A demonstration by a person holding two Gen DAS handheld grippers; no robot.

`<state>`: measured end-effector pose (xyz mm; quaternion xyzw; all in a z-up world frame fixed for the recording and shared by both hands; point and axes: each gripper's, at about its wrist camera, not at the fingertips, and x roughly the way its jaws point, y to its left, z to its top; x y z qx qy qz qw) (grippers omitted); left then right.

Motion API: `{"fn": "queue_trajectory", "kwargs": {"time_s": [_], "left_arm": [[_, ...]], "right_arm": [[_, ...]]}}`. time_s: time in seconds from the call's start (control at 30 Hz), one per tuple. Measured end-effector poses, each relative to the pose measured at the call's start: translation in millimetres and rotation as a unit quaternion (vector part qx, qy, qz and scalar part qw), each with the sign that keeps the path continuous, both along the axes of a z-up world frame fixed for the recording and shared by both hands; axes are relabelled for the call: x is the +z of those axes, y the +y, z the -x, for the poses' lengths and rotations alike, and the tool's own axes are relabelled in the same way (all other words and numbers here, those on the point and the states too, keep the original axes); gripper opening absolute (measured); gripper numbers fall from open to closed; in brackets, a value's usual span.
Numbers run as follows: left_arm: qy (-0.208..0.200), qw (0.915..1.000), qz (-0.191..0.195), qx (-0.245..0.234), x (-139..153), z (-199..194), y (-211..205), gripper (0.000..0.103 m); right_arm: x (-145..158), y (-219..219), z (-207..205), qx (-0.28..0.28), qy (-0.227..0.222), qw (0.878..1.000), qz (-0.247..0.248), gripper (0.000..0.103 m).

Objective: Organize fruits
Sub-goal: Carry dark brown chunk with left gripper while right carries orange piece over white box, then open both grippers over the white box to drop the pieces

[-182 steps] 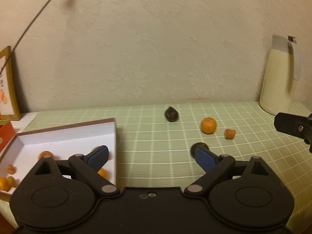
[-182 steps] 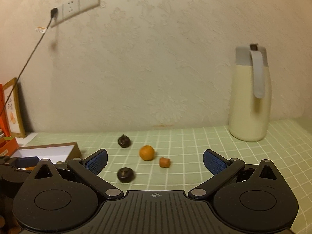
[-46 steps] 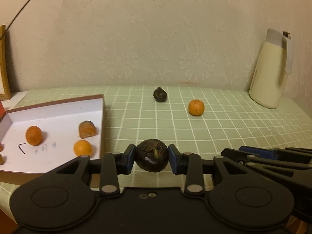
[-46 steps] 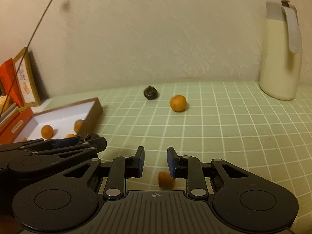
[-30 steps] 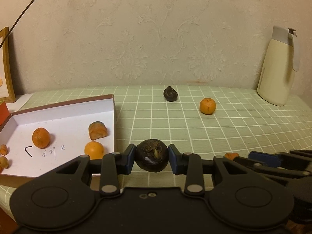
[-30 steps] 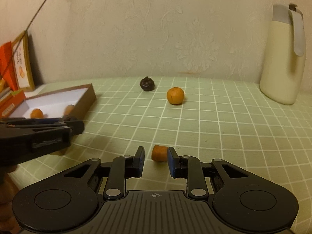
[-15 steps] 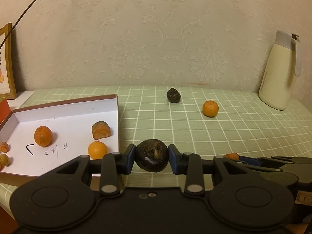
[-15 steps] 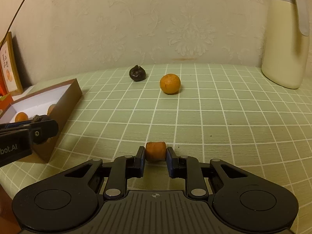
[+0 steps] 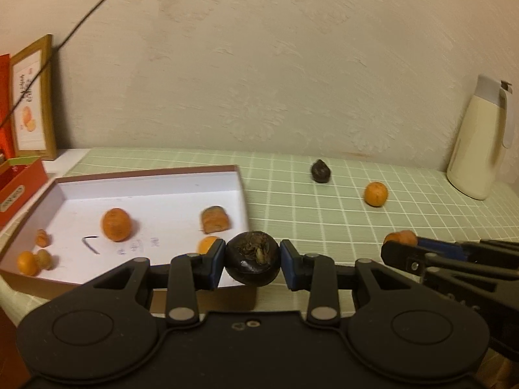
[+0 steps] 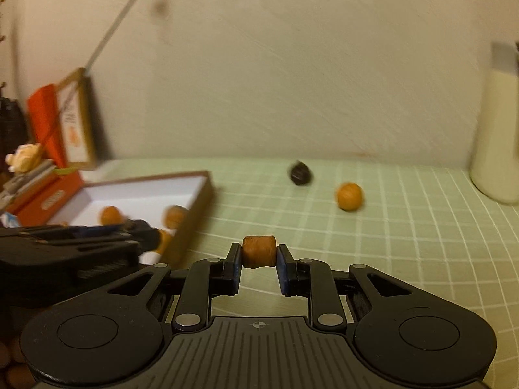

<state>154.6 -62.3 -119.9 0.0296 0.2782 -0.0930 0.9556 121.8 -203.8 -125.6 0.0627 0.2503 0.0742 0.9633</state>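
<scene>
- Fruits go to the white box, at 10 o'clock on the counter.
- Left tool pinches a dark fruit, ready for dropping.
- Right tool clamps an orange piece, likely for the same box.

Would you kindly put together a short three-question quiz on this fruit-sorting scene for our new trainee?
1. True or false: the left tool is shut on a dark round fruit.
2. What does the right tool grip: A) the round orange, B) a small orange chunk, C) nothing?
3. How many fruits lie loose on the green checked cloth?

Key: 1 true. 2 B. 3 two: a dark fruit and a round orange.
</scene>
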Motion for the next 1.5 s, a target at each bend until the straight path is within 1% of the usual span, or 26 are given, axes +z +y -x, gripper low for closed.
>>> {"fn": "queue_trajectory", "kwargs": {"time_s": [0.3, 0.5, 0.6, 0.7, 0.83, 0.87, 0.9, 0.93, 0.97, 1.0, 1.03, 1.1, 1.13, 1.17, 1.23, 1.33, 1.4, 1.5], "left_arm": [[-0.020, 0.9992, -0.003, 0.036, 17.1, 11.8, 40.3, 0.027], [-0.032, 0.9965, -0.002, 0.077, 28.2, 10.4, 78.0, 0.027], [-0.034, 0.9941, 0.002, 0.103, 32.7, 1.5, 98.4, 0.027], [-0.038, 0.9913, -0.007, 0.126, 35.0, -12.3, 115.6, 0.027], [-0.030, 0.9885, -0.009, 0.148, 33.1, -38.4, 137.7, 0.028], [-0.029, 0.9871, -0.013, 0.157, 31.8, -42.5, 142.7, 0.030], [-0.025, 0.9858, -0.014, 0.166, 30.1, -48.4, 147.2, 0.034], [-0.015, 0.9854, -0.010, 0.170, 28.2, -56.0, 152.6, 0.049], [-0.003, 0.9843, -0.001, 0.177, 26.6, -61.7, 158.9, 0.072], [0.003, 0.9819, 0.009, 0.189, 25.6, -63.4, 164.7, 0.076], [0.002, 0.9804, 0.014, 0.196, 25.7, -63.9, 169.2, 0.076], [0.002, 0.9798, 0.018, 0.199, 28.6, -60.8, 173.7, 0.076], [0.000, 0.9797, 0.019, 0.200, 30.8, -59.2, 174.5, 0.079], [-0.005, 0.9795, 0.019, 0.201, 33.6, -55.9, 174.4, 0.086], [-0.019, 0.9786, 0.015, 0.204, 39.6, -48.4, 171.7, 0.093], [-0.037, 0.9787, 0.001, 0.202, 47.5, -39.1, 164.3, 0.096], [-0.045, 0.9789, -0.008, 0.199, 50.4, -35.4, 158.4, 0.097], [-0.047, 0.9802, -0.017, 0.192, 51.2, -35.4, 150.4, 0.097]], "right_arm": [[24.9, 43.3, 7.6, 0.049, -0.041, 0.998, -0.012, 0.023], [39.3, 78.4, -1.3, 0.085, -0.069, 0.994, -0.014, 0.023], [40.5, 96.2, -11.1, 0.099, -0.075, 0.992, -0.012, 0.023], [39.9, 112.4, -27.2, 0.107, -0.074, 0.991, -0.011, 0.023], [36.4, 127.0, -53.9, 0.102, -0.062, 0.993, -0.013, 0.023], [34.5, 130.6, -61.6, 0.095, -0.055, 0.994, -0.012, 0.026], [32.8, 132.4, -66.9, 0.087, -0.050, 0.995, -0.011, 0.050], [31.8, 133.1, -71.6, 0.081, -0.048, 0.996, -0.011, 0.069], [31.8, 132.6, -73.8, 0.071, -0.053, 0.996, -0.012, 0.093], [33.5, 131.0, -71.9, 0.055, -0.069, 0.996, -0.014, 0.096], [36.4, 127.8, -67.8, 0.050, -0.088, 0.995, -0.017, 0.096], [41.7, 122.5, -63.3, 0.040, -0.108, 0.993, -0.015, 0.098], [44.0, 118.3, -62.0, 0.036, -0.112, 0.993, -0.017, 0.099], [45.4, 113.1, -61.1, 0.036, -0.115, 0.992, -0.026, 0.103], [47.2, 101.5, -58.9, 0.037, -0.117, 0.991, -0.043, 0.103], [47.9, 87.9, -54.1, 0.045, -0.121, 0.990, -0.049, 0.103], [48.6, 81.1, -48.7, 0.037, -0.127, 0.990, -0.041, 0.103], [49.6, 68.6, -43.9, 0.026, -0.133, 0.990, -0.039, 0.103]]}}
